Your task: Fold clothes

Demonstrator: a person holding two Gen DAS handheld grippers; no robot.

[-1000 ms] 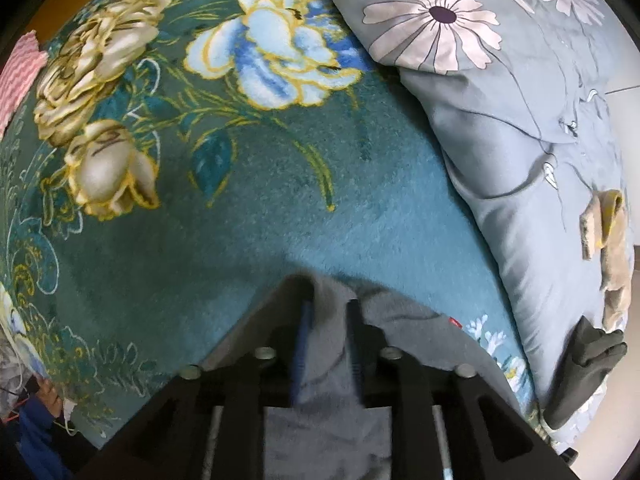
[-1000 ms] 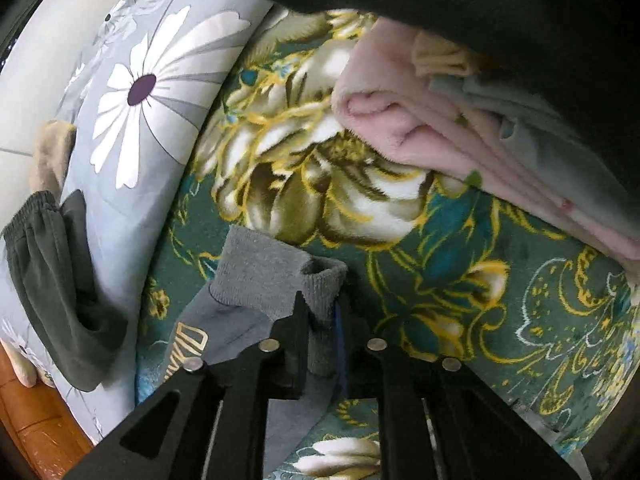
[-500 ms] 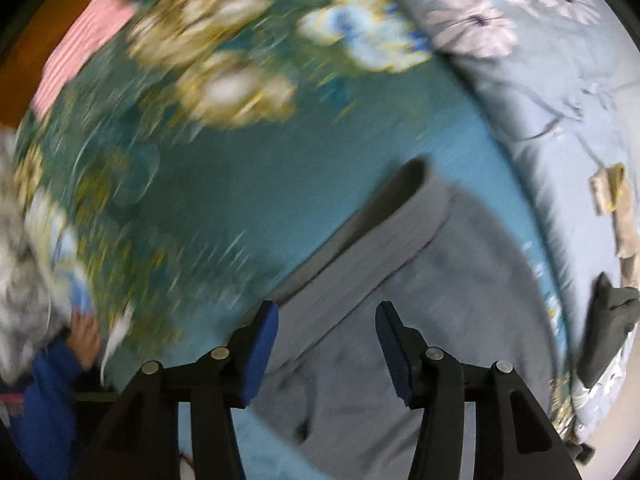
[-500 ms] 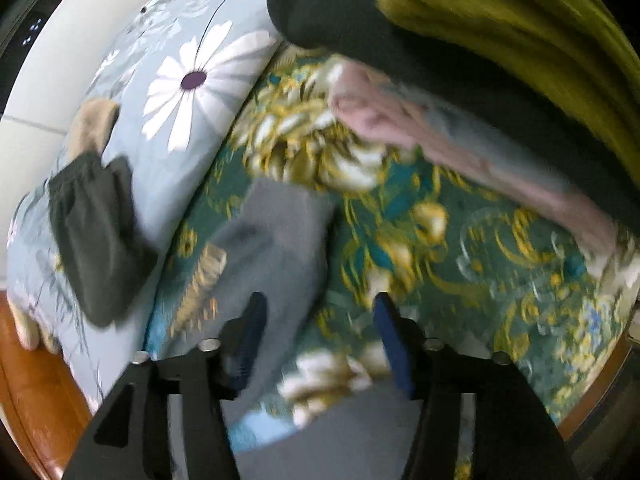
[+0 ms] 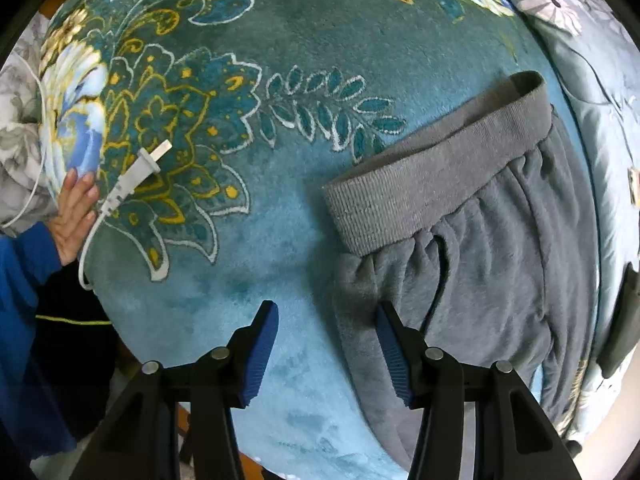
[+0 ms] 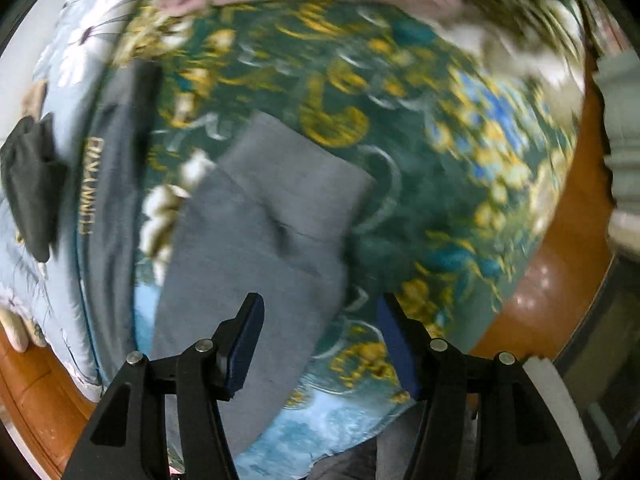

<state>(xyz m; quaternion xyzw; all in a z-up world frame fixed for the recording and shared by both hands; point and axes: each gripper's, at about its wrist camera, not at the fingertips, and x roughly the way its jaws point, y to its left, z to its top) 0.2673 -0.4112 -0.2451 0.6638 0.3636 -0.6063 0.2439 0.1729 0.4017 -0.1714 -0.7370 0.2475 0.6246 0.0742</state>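
- The left tongs (image 5: 326, 344) are spread wide with nothing between them. One blue pad (image 5: 390, 354) sits right at the near edge of the grey pants (image 5: 480, 272), but does not squeeze them.
- The right tongs (image 6: 320, 344) are spread wide too, with nothing in them. This view is blurry. The grey pants (image 6: 264, 240) lie just past the left pad and between the two pads.
- The grey pants lie flat on the green flower blanket (image 5: 248, 248). The ribbed waistband (image 5: 436, 164) is the far end of the pants, beyond the left tongs.
- It looks like the pants are doubled over once, so one fold may be done. I think more folds are left, and the pants are not yet a small tidy stack.
- Far from the pants, on the blanket's left side, a white plug (image 5: 136, 172) lies by a person's hand (image 5: 76, 212).
- Past the pants on the other side is a pale flower quilt (image 5: 592, 92).
- A dark garment (image 6: 30, 184) lies on the quilt beside the pants, maybe waiting for its turn.
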